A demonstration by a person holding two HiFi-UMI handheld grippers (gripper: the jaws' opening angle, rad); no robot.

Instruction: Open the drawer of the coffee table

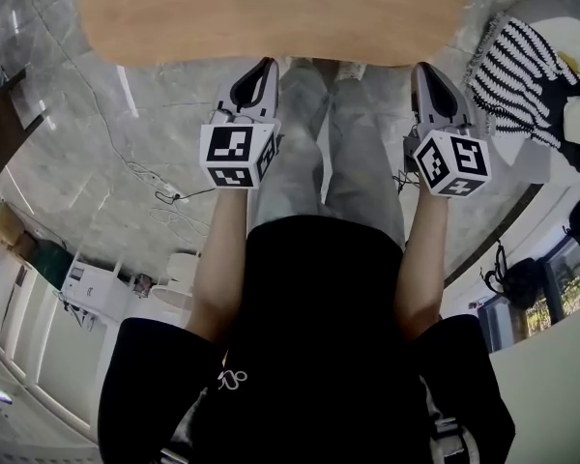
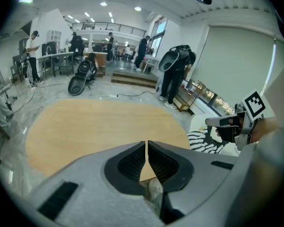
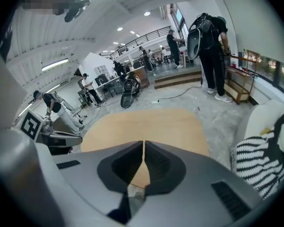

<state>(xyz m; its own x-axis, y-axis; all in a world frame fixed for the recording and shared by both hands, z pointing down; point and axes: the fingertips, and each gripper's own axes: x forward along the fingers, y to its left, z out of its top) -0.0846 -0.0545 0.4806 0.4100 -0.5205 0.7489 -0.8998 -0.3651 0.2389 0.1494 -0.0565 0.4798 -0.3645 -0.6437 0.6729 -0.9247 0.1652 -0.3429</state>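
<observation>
The coffee table (image 1: 271,13) shows only its light oval wooden top, at the upper edge of the head view; no drawer shows in any view. My left gripper (image 1: 263,70) and right gripper (image 1: 425,73) hang side by side just short of the table's near edge, both shut with nothing between the pads. In the left gripper view the shut left gripper (image 2: 146,148) points over the tabletop (image 2: 99,126). The right gripper view has the right gripper (image 3: 143,148) shut too, aimed at the same tabletop (image 3: 146,126).
The person's legs (image 1: 329,153) stand between the grippers on a grey marble floor. A black-and-white striped cushion (image 1: 517,75) lies on a white seat to the right of the table. Cables (image 1: 164,187) trail on the floor at left. People and chairs stand far behind.
</observation>
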